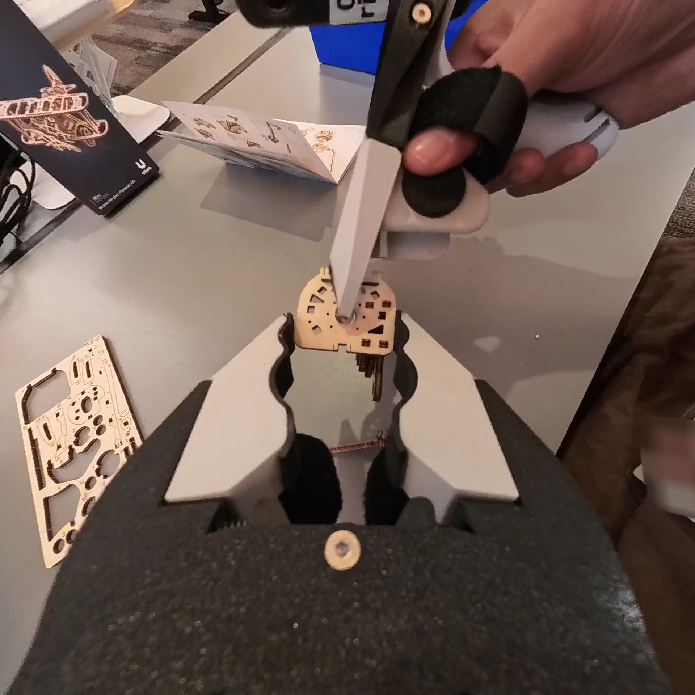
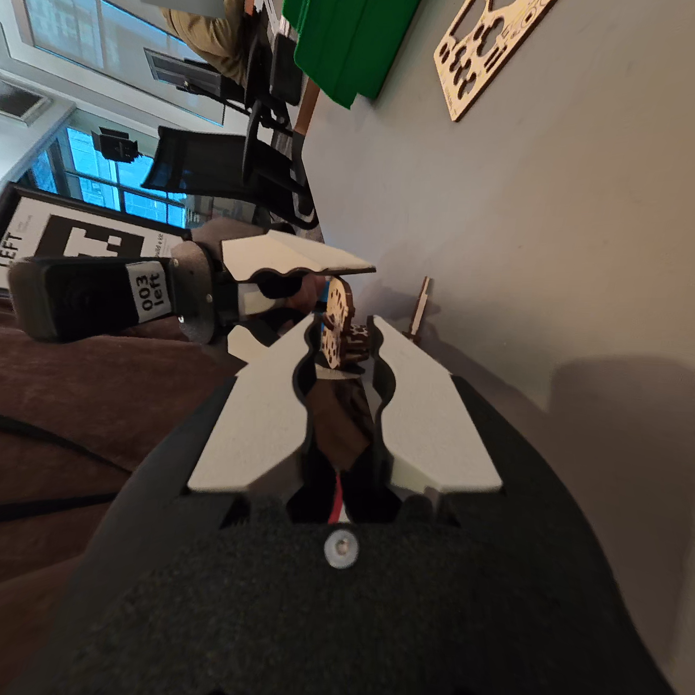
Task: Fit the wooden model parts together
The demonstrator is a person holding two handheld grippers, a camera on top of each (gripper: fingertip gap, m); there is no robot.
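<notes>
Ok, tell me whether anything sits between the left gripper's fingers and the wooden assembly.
Nothing visible does. The wooden assembly sits directly between the left gripper fingertips. One finger of the right gripper lies on its top face from above, clear of the sides where the left one would close.

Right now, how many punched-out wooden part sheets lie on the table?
1 visible: the wooden sheet lies flat on the grey table, to the left of the left gripper. Another could be hidden behind the gripper bodies.
</notes>
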